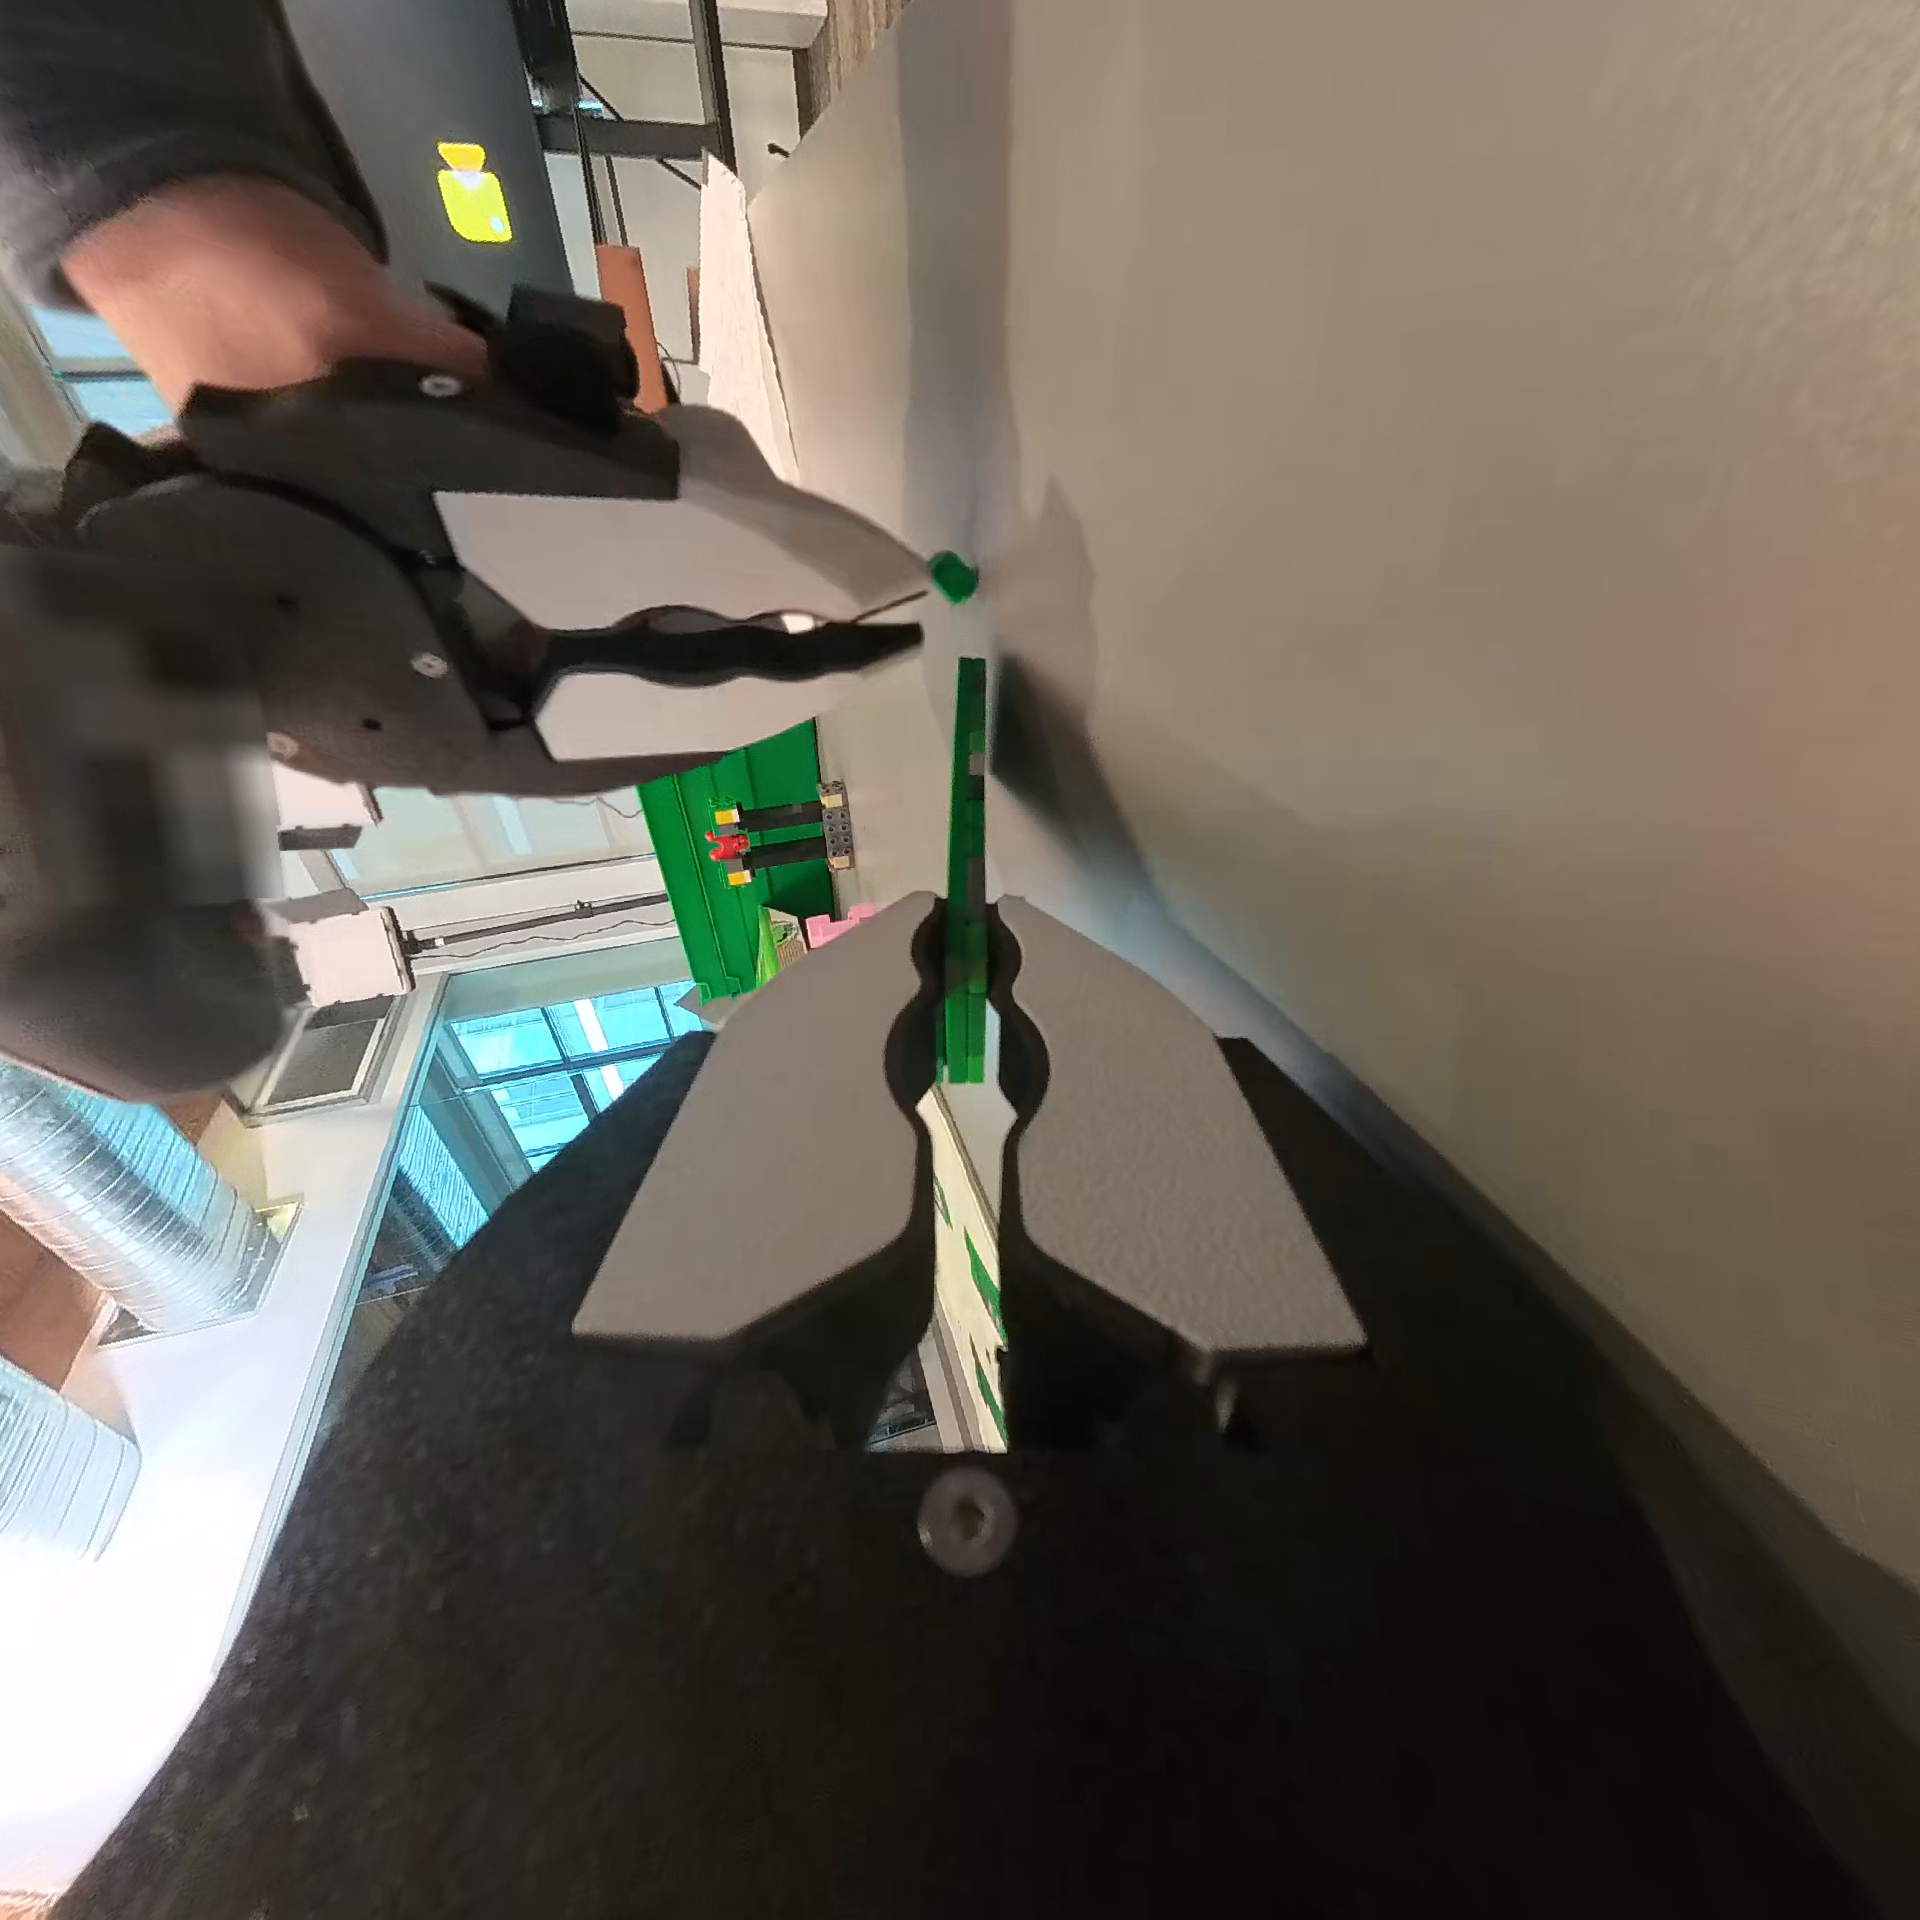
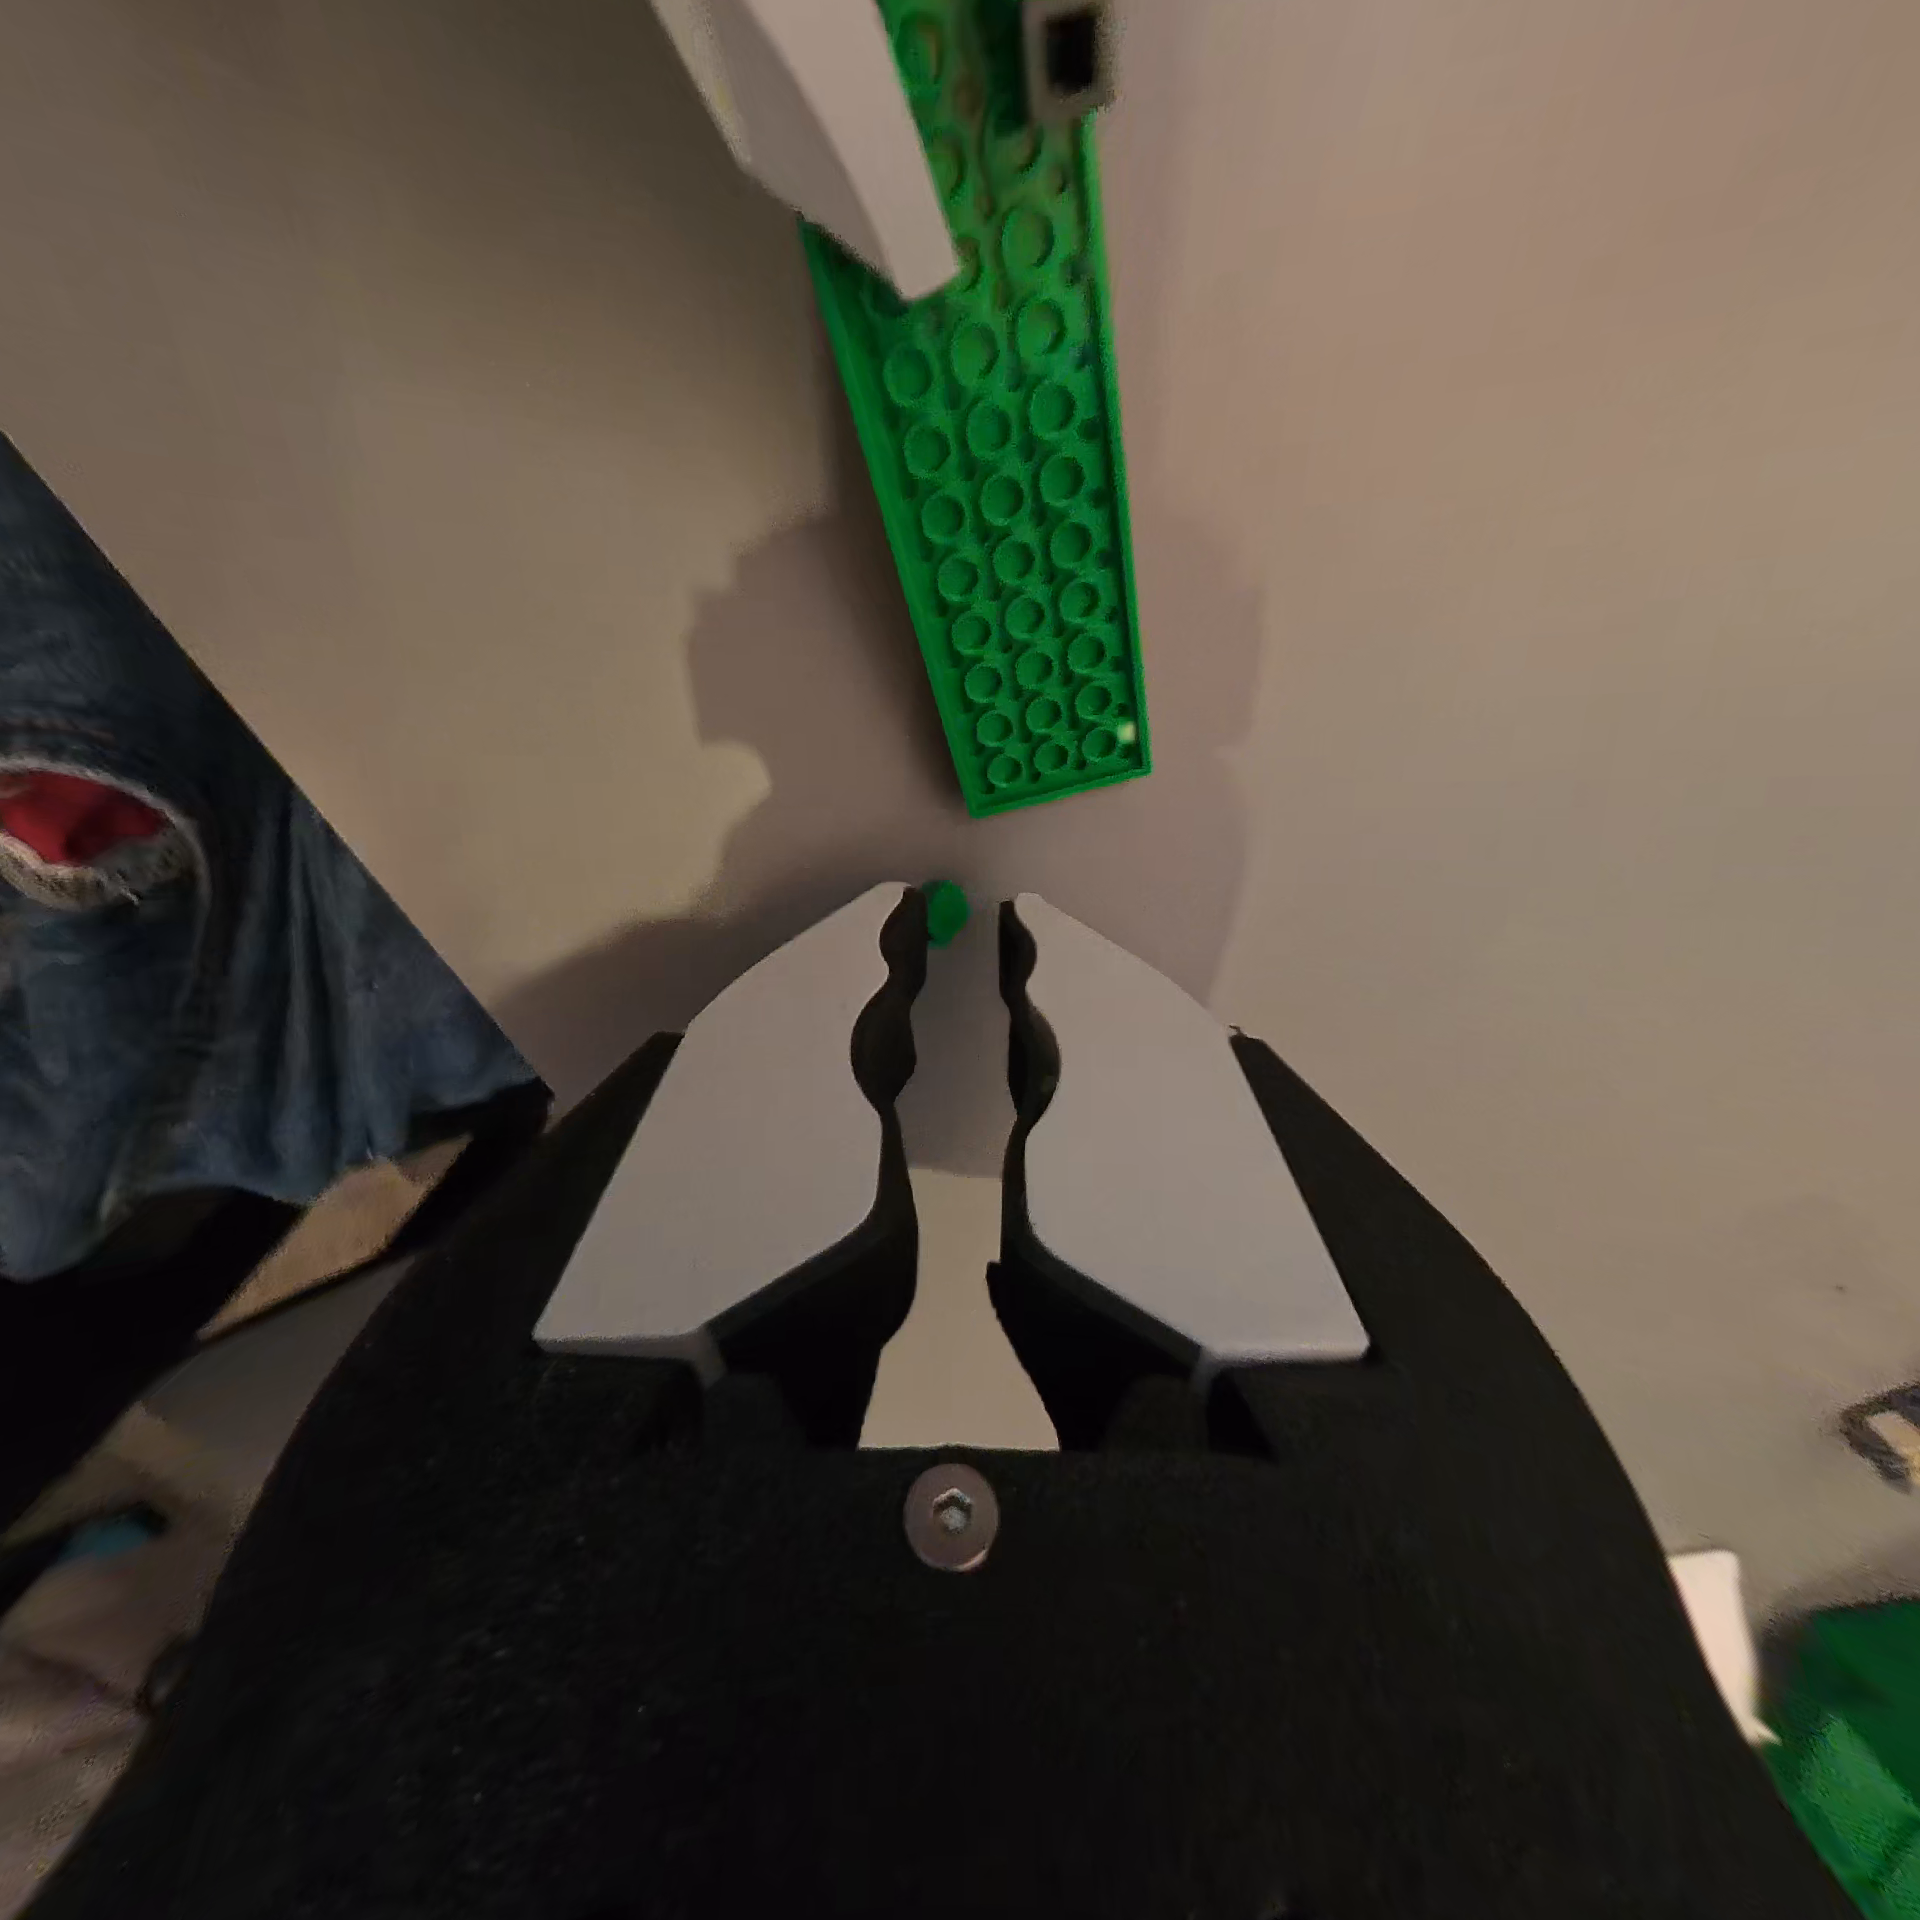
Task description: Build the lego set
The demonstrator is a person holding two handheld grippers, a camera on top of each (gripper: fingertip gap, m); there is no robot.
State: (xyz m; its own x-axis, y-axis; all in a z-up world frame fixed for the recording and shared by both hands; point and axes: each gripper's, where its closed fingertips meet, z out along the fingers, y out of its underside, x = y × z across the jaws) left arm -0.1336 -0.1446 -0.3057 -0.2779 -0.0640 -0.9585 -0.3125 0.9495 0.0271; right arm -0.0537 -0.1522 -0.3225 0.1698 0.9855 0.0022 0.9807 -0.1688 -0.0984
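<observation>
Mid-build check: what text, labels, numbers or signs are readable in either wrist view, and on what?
Nothing is readable in either view.
Green box: printed picture, any lettering too small.
White-and-green printed sheet, seen between the left tongs: green marks, too blurred.
Yellow sign on the dark wall: a shape only, no legible words.
Green plate: studs too blurred for any mark.
</observation>
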